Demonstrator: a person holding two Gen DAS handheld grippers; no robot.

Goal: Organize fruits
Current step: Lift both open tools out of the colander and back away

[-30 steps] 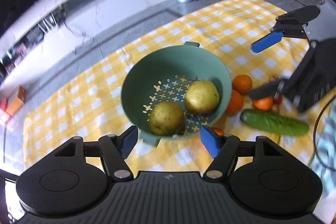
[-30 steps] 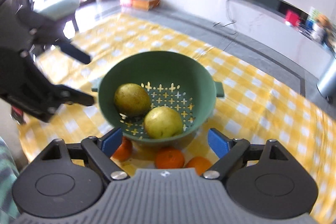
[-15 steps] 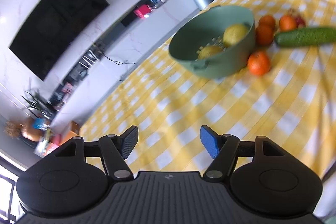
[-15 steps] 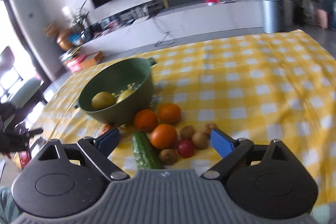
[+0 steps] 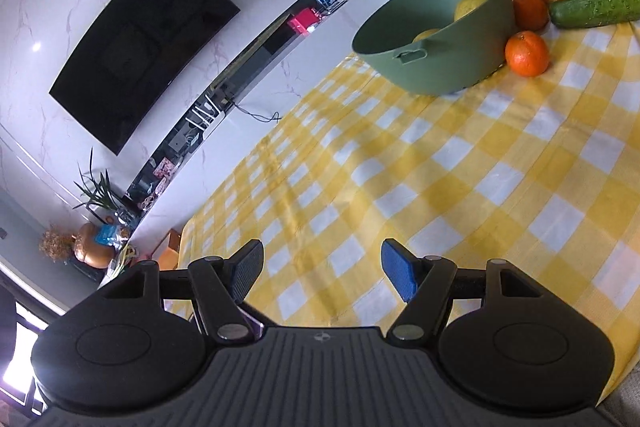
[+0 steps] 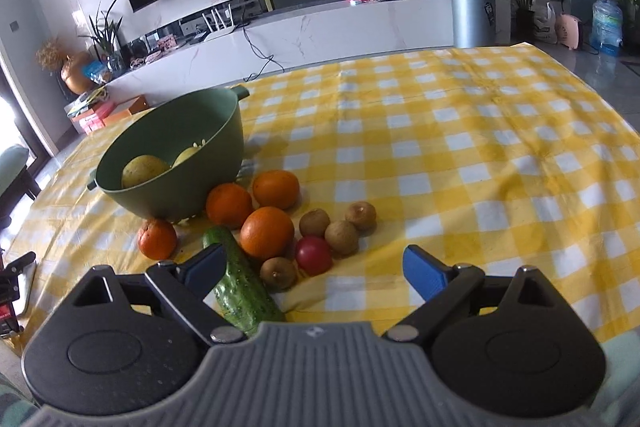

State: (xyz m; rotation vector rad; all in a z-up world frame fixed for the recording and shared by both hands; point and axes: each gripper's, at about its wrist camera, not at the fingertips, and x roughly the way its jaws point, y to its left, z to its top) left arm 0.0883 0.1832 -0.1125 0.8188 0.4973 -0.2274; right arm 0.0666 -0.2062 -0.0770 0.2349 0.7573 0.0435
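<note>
A green colander bowl (image 6: 176, 163) stands on the yellow checked cloth (image 6: 440, 155) with two yellow-green pears (image 6: 144, 171) inside. It also shows in the left wrist view (image 5: 440, 39). Beside it lie several oranges (image 6: 267, 231), a cucumber (image 6: 240, 283), several kiwis (image 6: 341, 235) and a small red fruit (image 6: 314, 254). My right gripper (image 6: 316, 273) is open and empty, just short of the fruit pile. My left gripper (image 5: 322, 271) is open and empty, low over bare cloth, far from the bowl.
A white TV counter (image 6: 360, 23) with a grey bin (image 6: 472, 15) runs behind the table. The cloth to the right of the fruit (image 6: 500, 187) is bare. The table's left edge (image 6: 24, 227) is near the bowl.
Both grippers have pulled back from above the bowl to low positions near the table edge. The left one has swung away to the left. Both stay open.
</note>
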